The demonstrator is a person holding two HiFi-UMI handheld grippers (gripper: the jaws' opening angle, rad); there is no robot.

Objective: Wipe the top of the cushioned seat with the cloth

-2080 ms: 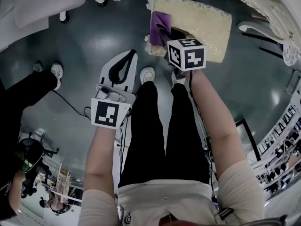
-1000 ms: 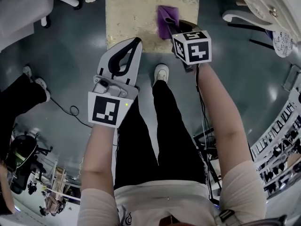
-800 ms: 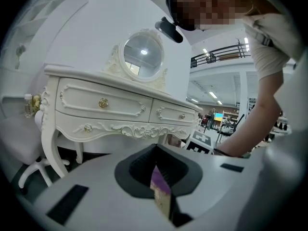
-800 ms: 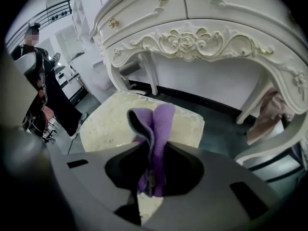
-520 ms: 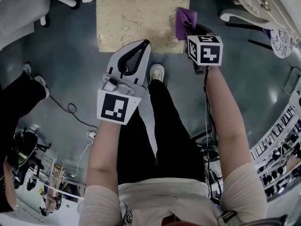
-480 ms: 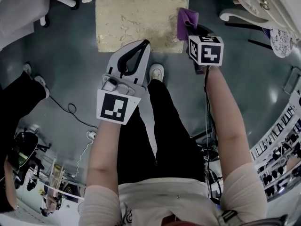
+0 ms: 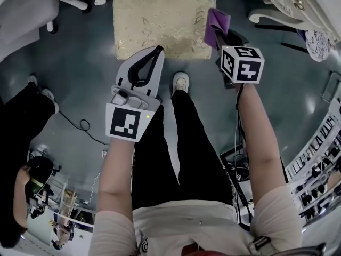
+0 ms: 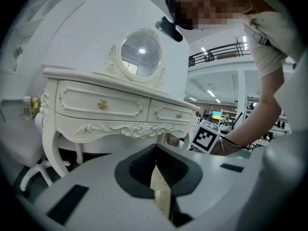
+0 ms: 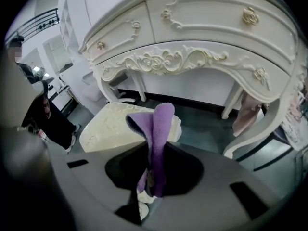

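**Item 1: cloth.** Purple, with a fleecy nap. It was gathered into a fold and pinched in the right tool. That tool's jaws were closed down on the bunched lower part, and the free end stood up beyond them. The cloth sat at the right edge of the seat, toward the far corner. No view showed whether it touched the cover.
- Handling, as judged: light, soft and limp. It would drape and flatten under pressure rather than push back.
- Best hold, as judged: the gathered middle, as it was held. A hold on the loose end would likely let it slip out during a stroke.

**Item 2: cushioned seat.** Cream, with a patterned woven cover and a trimmed edge. It stood on the dark floor in front of the person's feet, near a white table.
- Handling, as judged: the padded top would yield under pressure, and the textured weave would drag on the cloth. The trim could snag. A hard sideways sweep might shift the seat.

**Item 3: left tool.** Its jaws were brought together at the tips and held nothing. It hung over the near edge of the seat, left of the cloth and apart from it.
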